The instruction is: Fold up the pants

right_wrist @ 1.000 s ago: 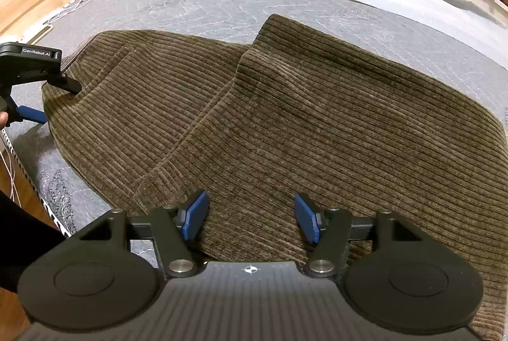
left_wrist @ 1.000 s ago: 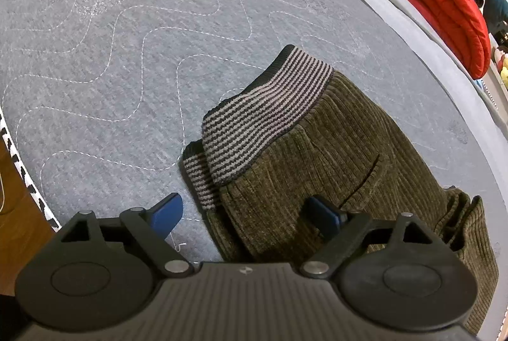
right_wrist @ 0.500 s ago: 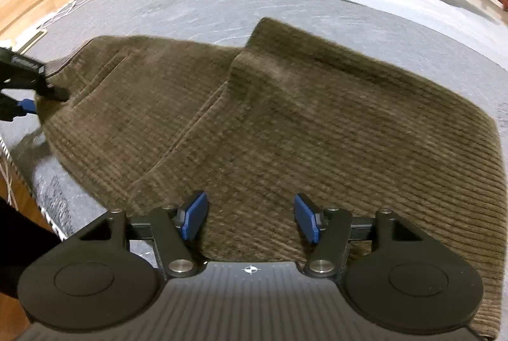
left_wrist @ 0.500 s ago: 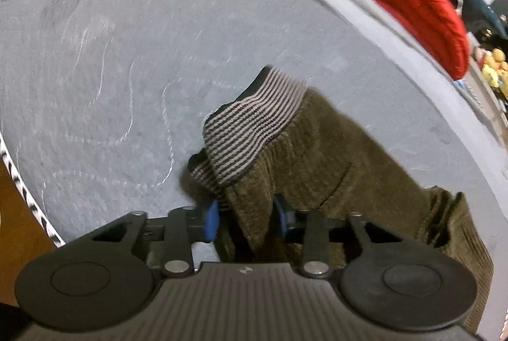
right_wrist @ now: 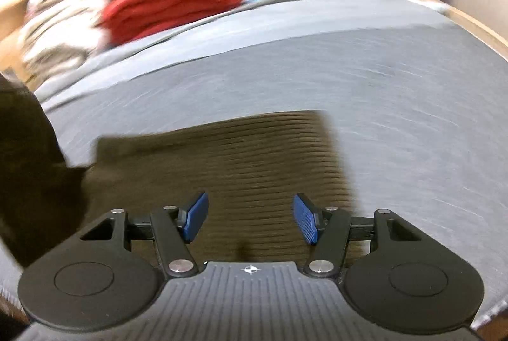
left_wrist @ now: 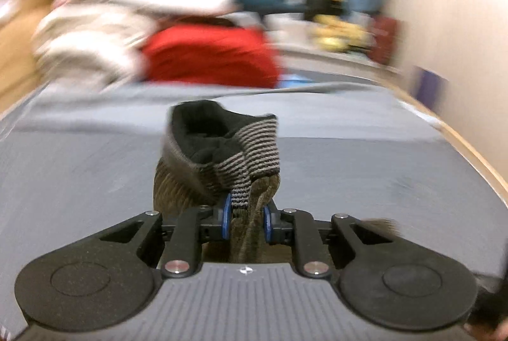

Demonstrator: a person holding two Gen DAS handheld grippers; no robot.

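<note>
Spreading across the grey bed (right_wrist: 397, 87), the brown pants (right_wrist: 254, 157) lie under the wide-open, empty right gripper (right_wrist: 250, 219), while the left gripper (left_wrist: 244, 222) is closing on their bunched striped waistband (left_wrist: 254, 147), lifted off the cover.

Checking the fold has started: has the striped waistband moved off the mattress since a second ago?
Yes. The striped waistband, pinched in the closing left hand-held gripper, lay flat on the grey mattress; now it stands lifted above it, toward the red bedding.
</note>
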